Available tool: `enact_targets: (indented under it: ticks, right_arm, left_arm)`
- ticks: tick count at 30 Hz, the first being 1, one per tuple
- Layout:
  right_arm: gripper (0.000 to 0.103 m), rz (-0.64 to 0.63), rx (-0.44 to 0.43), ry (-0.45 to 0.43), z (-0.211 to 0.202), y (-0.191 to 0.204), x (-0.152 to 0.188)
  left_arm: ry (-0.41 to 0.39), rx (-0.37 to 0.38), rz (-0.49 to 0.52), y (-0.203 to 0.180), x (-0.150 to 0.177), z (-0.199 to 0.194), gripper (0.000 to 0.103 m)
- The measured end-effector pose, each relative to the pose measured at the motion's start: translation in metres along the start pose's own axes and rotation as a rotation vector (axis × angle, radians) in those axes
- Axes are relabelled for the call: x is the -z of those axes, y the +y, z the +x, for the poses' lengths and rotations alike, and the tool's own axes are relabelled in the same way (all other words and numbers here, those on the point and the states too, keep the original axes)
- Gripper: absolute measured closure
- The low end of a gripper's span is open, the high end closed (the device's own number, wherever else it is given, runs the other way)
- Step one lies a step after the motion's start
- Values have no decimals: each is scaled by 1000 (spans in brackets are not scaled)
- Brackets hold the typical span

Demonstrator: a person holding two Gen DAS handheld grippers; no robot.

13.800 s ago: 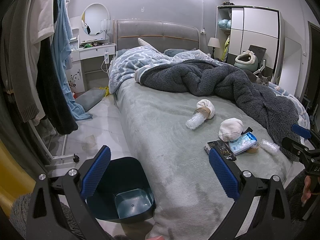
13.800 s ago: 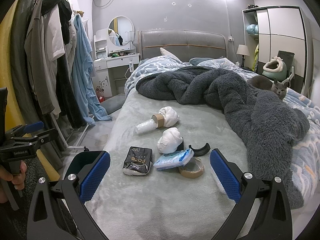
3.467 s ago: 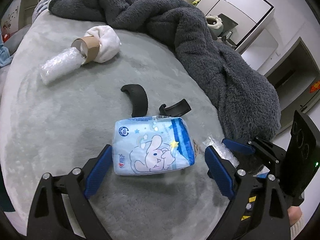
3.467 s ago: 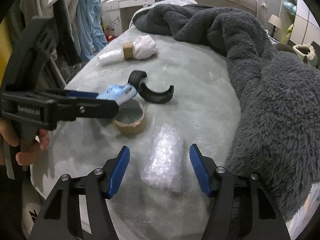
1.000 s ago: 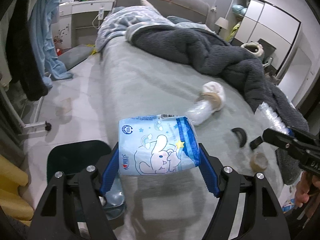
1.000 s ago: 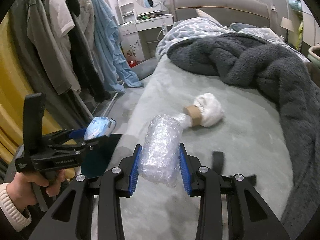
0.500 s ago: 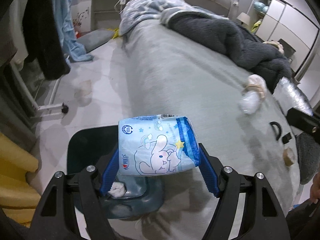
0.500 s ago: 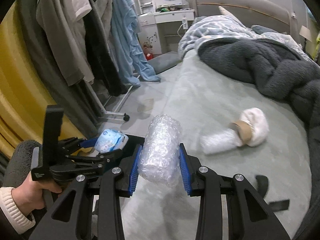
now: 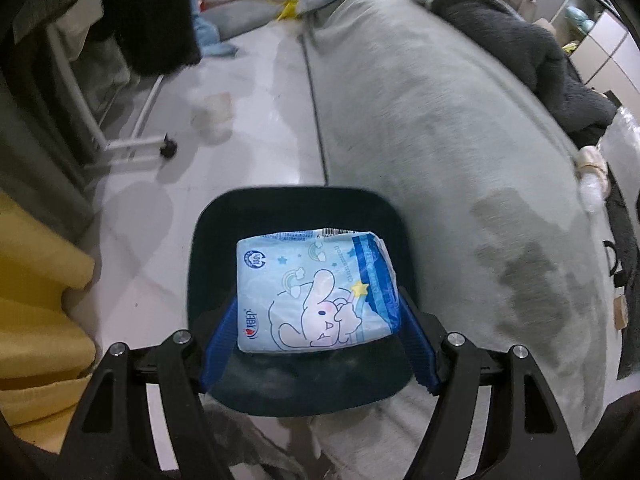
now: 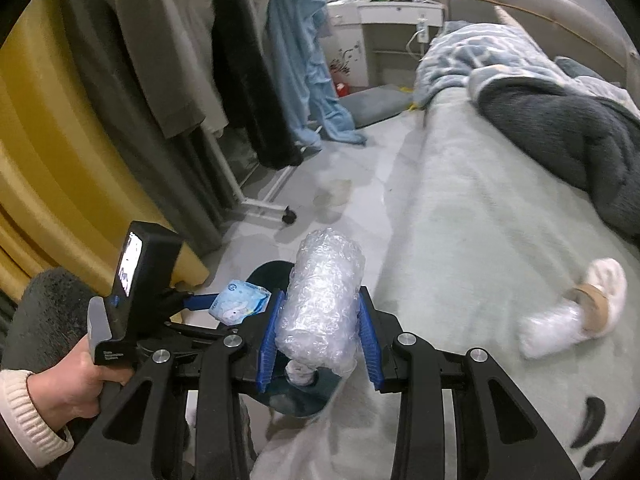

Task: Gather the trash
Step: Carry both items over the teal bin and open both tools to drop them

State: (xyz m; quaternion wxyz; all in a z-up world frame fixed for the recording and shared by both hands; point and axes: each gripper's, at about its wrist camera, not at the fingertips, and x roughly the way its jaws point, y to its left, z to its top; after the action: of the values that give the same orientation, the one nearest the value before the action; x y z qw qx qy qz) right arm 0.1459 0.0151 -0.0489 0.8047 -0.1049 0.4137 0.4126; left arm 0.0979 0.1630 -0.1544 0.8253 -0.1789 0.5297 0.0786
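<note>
My left gripper (image 9: 318, 316) is shut on a light blue tissue pack (image 9: 316, 292) with a cartoon rabbit, held right over the dark teal trash bin (image 9: 280, 208) on the floor beside the bed. The same tissue pack (image 10: 240, 302) shows in the right wrist view, gripped by the left gripper (image 10: 236, 304) in a person's hand (image 10: 76, 380). My right gripper (image 10: 320, 336) is shut on a roll of bubble wrap (image 10: 324, 300), above the trash bin (image 10: 304, 396) at the bed's edge. A white crumpled lump (image 10: 300, 372) lies inside the bin.
The grey-green bed (image 10: 480, 220) carries a paper bundle with a cardboard tube (image 10: 576, 312), black curved pieces (image 10: 588, 412) and a dark fleece blanket (image 10: 568, 128). A clothes rack on wheels (image 10: 272, 210) with hanging clothes and a yellow curtain (image 10: 52, 160) stand at the left.
Both grippers swung left from the bed toward the floor with their loads. The tissue pack now hangs directly over the bin, and the bubble wrap has come above the bin's edge.
</note>
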Motion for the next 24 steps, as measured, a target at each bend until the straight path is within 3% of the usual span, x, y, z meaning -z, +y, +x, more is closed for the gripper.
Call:
enact_targets:
  ticks: [13,20,24]
  right_arm:
    - [66,-32,-27,128,66,22,-8]
    - [66,-19,-23,194,92,24,-3]
    - [66,-8,-22,232,106,24,3]
  left_arm:
    - [159,6,-33,41,19,25,27]
    - [122,21,-33,47,14,10,14]
    - [82,31,-35,50,9,-4,11]
